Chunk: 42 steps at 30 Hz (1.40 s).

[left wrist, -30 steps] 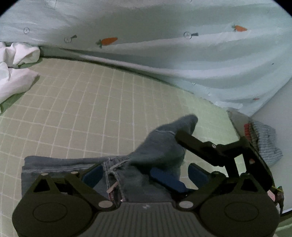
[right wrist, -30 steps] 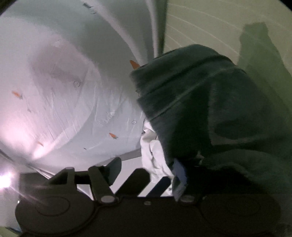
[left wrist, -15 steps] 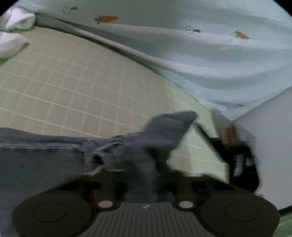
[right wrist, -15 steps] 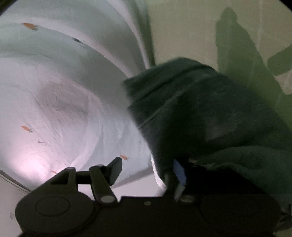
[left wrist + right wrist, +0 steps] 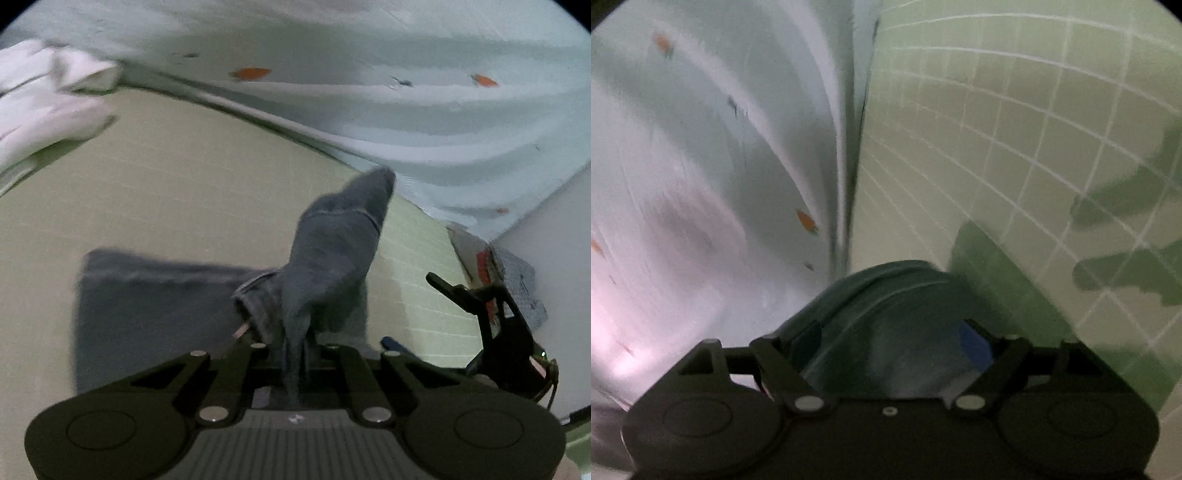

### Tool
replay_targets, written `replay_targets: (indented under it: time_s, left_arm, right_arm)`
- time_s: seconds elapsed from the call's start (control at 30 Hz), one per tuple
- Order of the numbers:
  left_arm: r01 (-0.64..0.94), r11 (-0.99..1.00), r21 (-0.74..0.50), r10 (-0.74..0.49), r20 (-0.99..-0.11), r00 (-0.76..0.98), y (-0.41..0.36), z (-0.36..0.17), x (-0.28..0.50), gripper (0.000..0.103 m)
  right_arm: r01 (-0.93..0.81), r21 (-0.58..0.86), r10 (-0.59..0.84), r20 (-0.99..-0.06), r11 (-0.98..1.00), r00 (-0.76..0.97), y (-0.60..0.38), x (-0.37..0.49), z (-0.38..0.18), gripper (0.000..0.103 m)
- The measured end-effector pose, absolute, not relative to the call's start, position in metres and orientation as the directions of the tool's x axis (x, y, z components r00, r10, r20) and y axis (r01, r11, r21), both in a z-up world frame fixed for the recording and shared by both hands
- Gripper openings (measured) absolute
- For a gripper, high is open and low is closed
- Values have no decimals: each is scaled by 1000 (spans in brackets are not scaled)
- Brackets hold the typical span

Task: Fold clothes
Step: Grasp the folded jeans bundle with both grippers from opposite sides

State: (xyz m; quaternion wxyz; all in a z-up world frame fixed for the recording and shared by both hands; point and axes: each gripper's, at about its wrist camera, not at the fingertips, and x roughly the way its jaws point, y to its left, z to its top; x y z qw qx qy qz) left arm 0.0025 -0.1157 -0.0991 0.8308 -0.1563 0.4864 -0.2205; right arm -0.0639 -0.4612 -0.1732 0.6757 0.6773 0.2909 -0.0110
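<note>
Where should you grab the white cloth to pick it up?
Best guess: take the white cloth by its folded end nearest the carrot-print sheet, coming in from the open green mat. That end stands raised, so fingers could slip around it.

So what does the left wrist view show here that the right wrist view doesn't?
Only the left wrist view shows the white clothes, the checked garment at the right edge, and the left gripper shut on the grey jeans. Only the right wrist view shows shadows on the mat. Both show the jeans, the green grid mat, the carrot-print sheet and the right gripper, its fingers opening around the jeans.
</note>
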Motion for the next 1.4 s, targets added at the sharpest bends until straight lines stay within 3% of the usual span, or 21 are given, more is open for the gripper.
replay_targets:
  time_s: [0.17,0.27,0.37,0.47,0.53,0.7,0.93,1.4]
  left_arm:
    - [10,882,-471,-419,-775,473,-45,-117,-15,6]
    - [-82,921,-381,-305,-835,457,-16,-140,-17,4]
    - [-119,935,-334,-253,-865,433,3,-151,-20,5]
    - [-110,913,-393,-308,-840,446,8,-148,-23,34]
    - [-74,923,-377,-304,-835,459,3,-144,-21,65]
    - [16,928,-373,-341,-829,444,-10,-146,-10,83]
    - [79,929,-363,-365,-853,372,-29,-165,12,88]
    - [109,941,-321,-339,-905,257,-49,-197,69,94]
  right_arm:
    - [419,766,347,-610,488,712,-414,-49,-147,84]
    - [357,590,292,-731,724,617,-370,-39,-140,85]
    - [308,487,229,-765,817,602,-336,-37,-140,91]
    - [298,471,221,-769,830,600,-329,-42,-137,94]
    - [294,447,196,-769,845,609,-325,-43,-131,94]
    - [221,424,212,-760,879,614,-309,-50,-135,95]
    - [170,321,166,-792,932,587,-297,-37,-140,100]
    - [115,338,240,-833,934,498,-296,18,-168,103]
